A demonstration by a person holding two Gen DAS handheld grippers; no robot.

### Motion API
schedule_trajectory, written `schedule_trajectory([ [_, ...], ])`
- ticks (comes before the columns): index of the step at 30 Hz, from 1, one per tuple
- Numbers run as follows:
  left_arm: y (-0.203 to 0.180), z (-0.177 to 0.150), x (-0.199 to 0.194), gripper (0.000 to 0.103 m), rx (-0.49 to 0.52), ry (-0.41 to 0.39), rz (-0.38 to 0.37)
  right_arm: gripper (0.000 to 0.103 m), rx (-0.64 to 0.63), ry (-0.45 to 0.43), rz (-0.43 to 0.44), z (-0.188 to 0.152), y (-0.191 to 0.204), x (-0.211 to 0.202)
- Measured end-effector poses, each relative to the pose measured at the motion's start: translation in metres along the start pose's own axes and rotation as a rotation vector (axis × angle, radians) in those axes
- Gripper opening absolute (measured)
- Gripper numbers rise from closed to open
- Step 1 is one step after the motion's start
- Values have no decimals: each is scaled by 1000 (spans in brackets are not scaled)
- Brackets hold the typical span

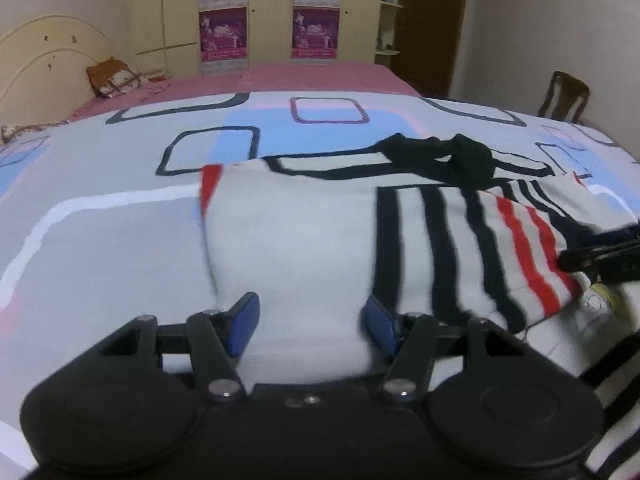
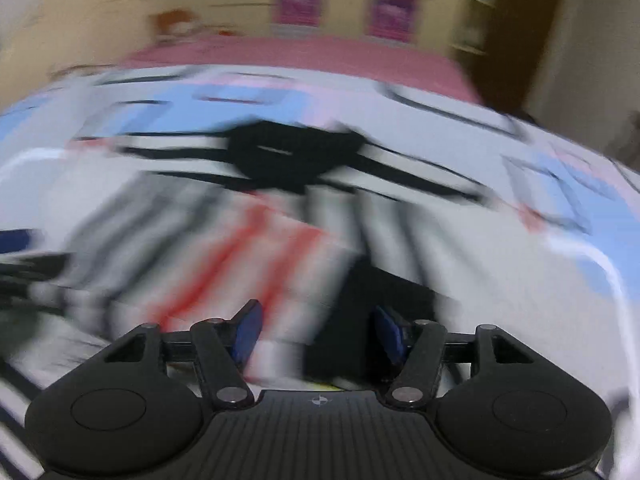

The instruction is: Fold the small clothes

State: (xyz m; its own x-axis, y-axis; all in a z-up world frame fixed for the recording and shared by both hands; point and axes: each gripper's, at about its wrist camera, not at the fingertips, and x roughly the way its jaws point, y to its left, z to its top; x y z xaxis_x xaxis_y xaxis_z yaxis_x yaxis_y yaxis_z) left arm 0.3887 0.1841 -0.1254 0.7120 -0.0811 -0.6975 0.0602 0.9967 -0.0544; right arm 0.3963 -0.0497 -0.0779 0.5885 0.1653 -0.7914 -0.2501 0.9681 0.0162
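Observation:
A small white garment (image 1: 304,240) with black and red stripes lies on the patterned bedsheet (image 1: 100,208). Its striped part (image 1: 500,248) is folded over at the right. My left gripper (image 1: 310,316) is open, its blue pads (image 1: 244,320) on either side of the white cloth's near edge. The tip of the other gripper (image 1: 600,258) reaches in from the right edge at the striped fold. The right wrist view is motion-blurred; my right gripper (image 2: 316,328) is open above the striped cloth (image 2: 248,256). A black garment (image 1: 444,158) lies behind, also in the right wrist view (image 2: 288,156).
A pink bed cover (image 1: 312,78) lies beyond the sheet, with a headboard (image 1: 48,60) and a brown bag (image 1: 114,78) at the left. Wardrobes with pink posters (image 1: 224,34) stand behind. A wooden chair (image 1: 564,98) is at the far right.

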Motion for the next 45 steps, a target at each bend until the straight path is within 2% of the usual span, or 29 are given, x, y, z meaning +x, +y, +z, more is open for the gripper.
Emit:
schedule_trajectory([
  [2, -4, 4, -1, 58, 13, 9, 7, 60, 74, 7, 42, -3, -18, -1],
  [4, -13, 8, -5, 57, 15, 12, 19, 60, 54, 6, 26, 1, -13, -5],
  [6, -16, 10, -16, 57, 0, -7, -1, 60, 46, -41, 31, 3, -6, -19],
  [8, -21, 9, -18, 57, -3, -1, -13, 60, 36, -47, 42, 1, -1, -26],
  [11, -21, 1, -10, 57, 13, 36, -1, 60, 28, 23, 4, -9, -4, -8],
  [13, -18, 0, -8, 59, 14, 31, -6, 60, 64, 17, 26, -11, -10, -9],
  [20, -17, -3, -7, 60, 23, 23, -3, 61, 73, 2, 11, -14, -8, -9],
  [24, -18, -3, -6, 60, 24, 18, 3, 68, 82, -4, -8, -16, -8, -7],
  [31, -24, -6, -6, 60, 38, 10, 33, 68, 87, -3, 4, -16, -12, -7],
  [34, -27, -5, -7, 60, 50, 16, 45, 71, 91, -5, 7, -17, -14, -6],
  [36, -28, -2, -12, 64, 50, 27, 58, 72, 115, 0, 27, -16, -20, -10],
  [37, -29, -1, -18, 78, 50, 21, 68, 72, 124, -5, 27, -16, -24, -17],
  [38, -29, -3, -25, 96, 52, 8, 81, 72, 128, -22, 20, -18, -27, -25],
  [39, -30, -6, -34, 101, 53, -4, 100, 72, 134, -38, 22, -22, -33, -35],
  [42, -30, -20, -53, 102, 50, 6, 126, 72, 193, -44, 48, -41, -60, -62],
  [45, -28, -42, -77, 96, 33, 23, 130, 71, 236, -32, 56, -65, -87, -88],
])
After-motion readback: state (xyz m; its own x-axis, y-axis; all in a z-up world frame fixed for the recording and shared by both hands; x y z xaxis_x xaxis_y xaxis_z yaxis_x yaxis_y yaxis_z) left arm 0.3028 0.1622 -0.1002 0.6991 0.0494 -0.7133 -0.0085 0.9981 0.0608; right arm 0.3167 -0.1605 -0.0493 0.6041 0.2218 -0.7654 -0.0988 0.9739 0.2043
